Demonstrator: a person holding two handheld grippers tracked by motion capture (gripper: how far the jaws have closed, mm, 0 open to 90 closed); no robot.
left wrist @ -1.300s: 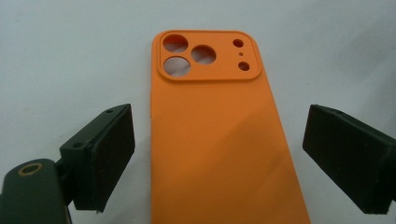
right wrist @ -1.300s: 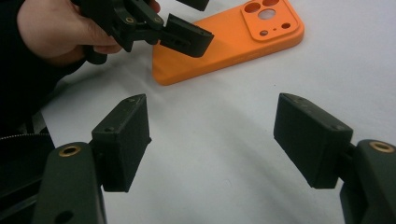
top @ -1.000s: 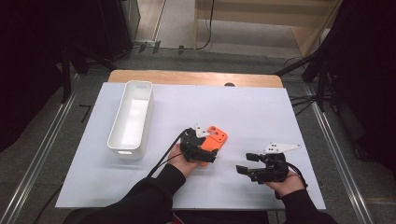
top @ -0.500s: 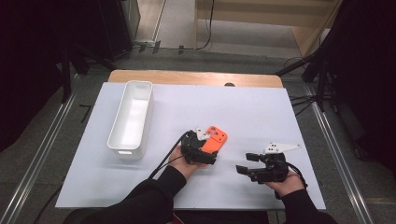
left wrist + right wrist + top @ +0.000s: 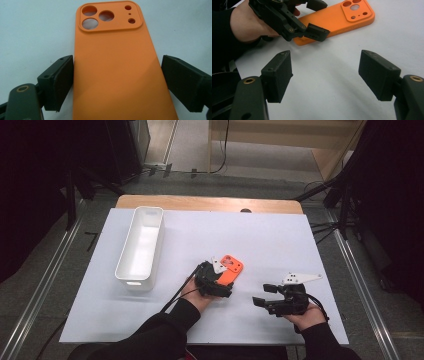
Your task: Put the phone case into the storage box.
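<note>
- While the left tongs [image 5: 117, 82] straddle the orange phone case [image 5: 117, 70], their jaws have just been closing in on it; in the left gripper view one pad [image 5: 63, 80] sits at the case's long edge and the other pad [image 5: 182, 80] stands just off the opposite edge, so the grip does not look finished.
- The orange phone case lies flat on the white tabletop [image 5: 280, 240], camera cutouts pointing away from the person, right of the white bin [image 5: 141, 247] and well apart from it.
- Compared with a second ago, the case lies in the same spot in the high view; the narrowing of the jaws is the one change.
- That suggests the pick-up is at the clamping step: the case is framed but not yet lifted, and a little more closing should secure it.
- The right tongs [image 5: 327, 72] hang wide open with nothing between them, hovering over bare tabletop near the case, idle for now.
- The bin stands empty, a likely place for the case.
</note>
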